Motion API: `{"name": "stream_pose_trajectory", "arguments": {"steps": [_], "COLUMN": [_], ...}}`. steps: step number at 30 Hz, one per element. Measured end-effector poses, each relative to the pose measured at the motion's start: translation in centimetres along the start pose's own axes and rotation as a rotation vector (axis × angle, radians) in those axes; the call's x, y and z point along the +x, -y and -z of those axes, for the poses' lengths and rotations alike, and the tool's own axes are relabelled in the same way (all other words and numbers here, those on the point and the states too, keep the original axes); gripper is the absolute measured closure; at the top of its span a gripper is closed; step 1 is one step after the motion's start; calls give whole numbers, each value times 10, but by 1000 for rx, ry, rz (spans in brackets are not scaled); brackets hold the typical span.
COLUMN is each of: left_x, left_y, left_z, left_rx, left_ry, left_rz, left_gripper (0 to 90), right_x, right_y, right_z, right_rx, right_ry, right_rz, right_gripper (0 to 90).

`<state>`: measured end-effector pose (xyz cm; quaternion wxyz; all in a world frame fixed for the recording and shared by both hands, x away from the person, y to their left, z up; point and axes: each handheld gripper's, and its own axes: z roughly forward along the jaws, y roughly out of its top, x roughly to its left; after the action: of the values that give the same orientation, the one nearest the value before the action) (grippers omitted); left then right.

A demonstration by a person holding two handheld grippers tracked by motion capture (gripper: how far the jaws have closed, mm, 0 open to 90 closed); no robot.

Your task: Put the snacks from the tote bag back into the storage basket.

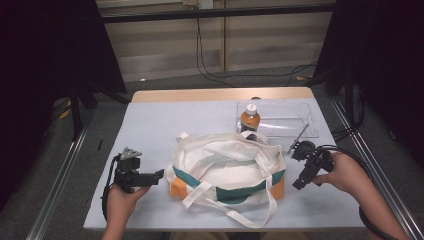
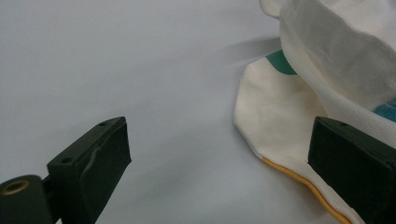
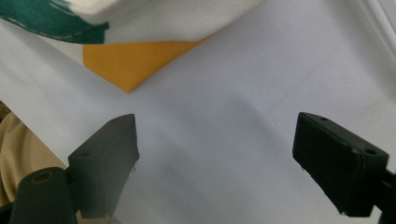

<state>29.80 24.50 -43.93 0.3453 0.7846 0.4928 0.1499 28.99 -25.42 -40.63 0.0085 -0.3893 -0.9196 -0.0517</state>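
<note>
High view showed my left tool [image 1: 159, 174] and right tool [image 1: 298, 184] released beside the cream canvas bag [image 1: 227, 167]; orange-brown bottle [image 1: 250, 119] unpacked.

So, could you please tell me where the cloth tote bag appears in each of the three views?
High view: the tote bag lies at the table's centre front, between the left tool and the right tool.
Left gripper view: upper right, its cream edge reaching down beside the right-hand jaw.
Right gripper view: top left, as an orange corner under a green stripe.
Shared landmark: the pale grey table surface beneath the bag.
</note>
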Motion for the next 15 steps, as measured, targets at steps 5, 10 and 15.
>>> {"name": "stream_pose_trajectory", "arguments": {"steps": [5,10,15], "left_x": [0,0,0], "left_y": [0,0,0], "left_z": [0,0,0], "left_rx": [-1,-1,0], "left_ry": [-2,-5,-3], "left_rz": [1,1,-1], "left_gripper": [56,56,56], "right_x": [-3,-5,-5], "right_y": [4,10,15], "right_z": [-6,-9,-11], "right_rx": [2,-14,-40], "right_ry": [-1,-6,-13], "right_rz": [-24,-39,-64], "right_gripper": [138,137,137]}}
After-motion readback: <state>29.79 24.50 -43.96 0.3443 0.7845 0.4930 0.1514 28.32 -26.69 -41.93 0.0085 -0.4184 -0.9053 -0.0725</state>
